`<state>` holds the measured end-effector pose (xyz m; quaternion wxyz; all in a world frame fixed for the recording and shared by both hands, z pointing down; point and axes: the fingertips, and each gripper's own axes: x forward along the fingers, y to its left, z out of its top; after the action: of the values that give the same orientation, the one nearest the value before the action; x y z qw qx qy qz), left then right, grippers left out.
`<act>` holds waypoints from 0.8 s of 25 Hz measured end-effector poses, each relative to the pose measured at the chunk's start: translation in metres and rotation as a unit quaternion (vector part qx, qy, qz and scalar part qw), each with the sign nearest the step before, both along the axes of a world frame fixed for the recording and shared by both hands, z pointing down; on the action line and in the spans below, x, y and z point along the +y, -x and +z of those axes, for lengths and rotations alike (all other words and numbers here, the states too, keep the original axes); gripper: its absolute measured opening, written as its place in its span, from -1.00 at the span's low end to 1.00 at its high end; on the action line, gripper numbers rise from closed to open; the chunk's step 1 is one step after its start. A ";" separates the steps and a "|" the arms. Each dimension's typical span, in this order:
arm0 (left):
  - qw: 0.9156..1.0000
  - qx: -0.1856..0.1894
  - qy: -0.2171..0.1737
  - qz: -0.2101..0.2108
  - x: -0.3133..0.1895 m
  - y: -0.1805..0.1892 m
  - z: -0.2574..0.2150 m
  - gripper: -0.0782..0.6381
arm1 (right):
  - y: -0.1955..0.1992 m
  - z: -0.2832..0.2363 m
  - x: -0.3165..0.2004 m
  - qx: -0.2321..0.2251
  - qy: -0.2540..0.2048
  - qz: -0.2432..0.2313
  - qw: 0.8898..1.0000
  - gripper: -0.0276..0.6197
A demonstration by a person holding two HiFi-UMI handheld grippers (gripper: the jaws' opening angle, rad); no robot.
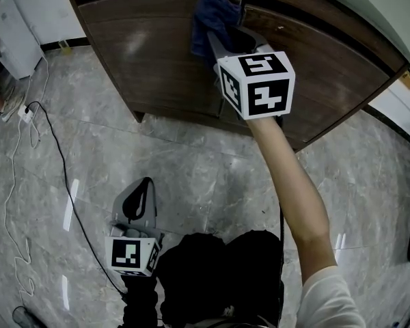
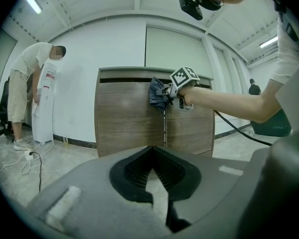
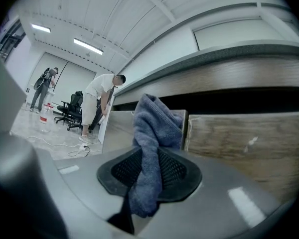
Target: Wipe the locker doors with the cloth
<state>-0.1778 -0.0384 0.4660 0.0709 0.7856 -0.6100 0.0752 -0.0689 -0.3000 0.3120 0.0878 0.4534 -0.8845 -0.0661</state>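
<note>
At the bottom centre of the frame our left gripper (image 2: 152, 152) had its jaws together at the tips. Beyond it, in the middle, stood a wooden locker (image 2: 129, 118) with two doors. Just right of centre our right gripper (image 2: 173, 92) held a blue cloth (image 2: 158, 94) against the upper part of the doors, at the seam between them, and our bare forearm (image 2: 224, 101) ran off to the right. At the left a person (image 2: 27, 78) bent over a white appliance (image 2: 44, 111). A white cable (image 2: 32, 158) lay on the floor at lower left.
</note>
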 end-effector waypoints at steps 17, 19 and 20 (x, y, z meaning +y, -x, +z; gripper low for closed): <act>1.000 0.004 0.016 -0.015 -0.002 0.019 0.018 -0.78 | 0.016 0.165 -0.001 0.019 0.102 -0.007 0.995 -0.63; 1.000 0.004 0.020 -0.017 -0.002 0.022 0.021 -0.78 | 0.019 0.189 0.000 0.024 0.117 -0.009 0.993 -0.63; 1.000 0.004 0.022 -0.018 -0.002 0.023 0.023 -0.78 | 0.020 0.201 0.000 0.027 0.125 -0.009 0.992 -0.63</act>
<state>-0.2009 -0.0401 0.4894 0.0916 0.7728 -0.6223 0.0840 -0.0894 -0.3002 0.5127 0.1667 0.4285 -0.8874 0.0320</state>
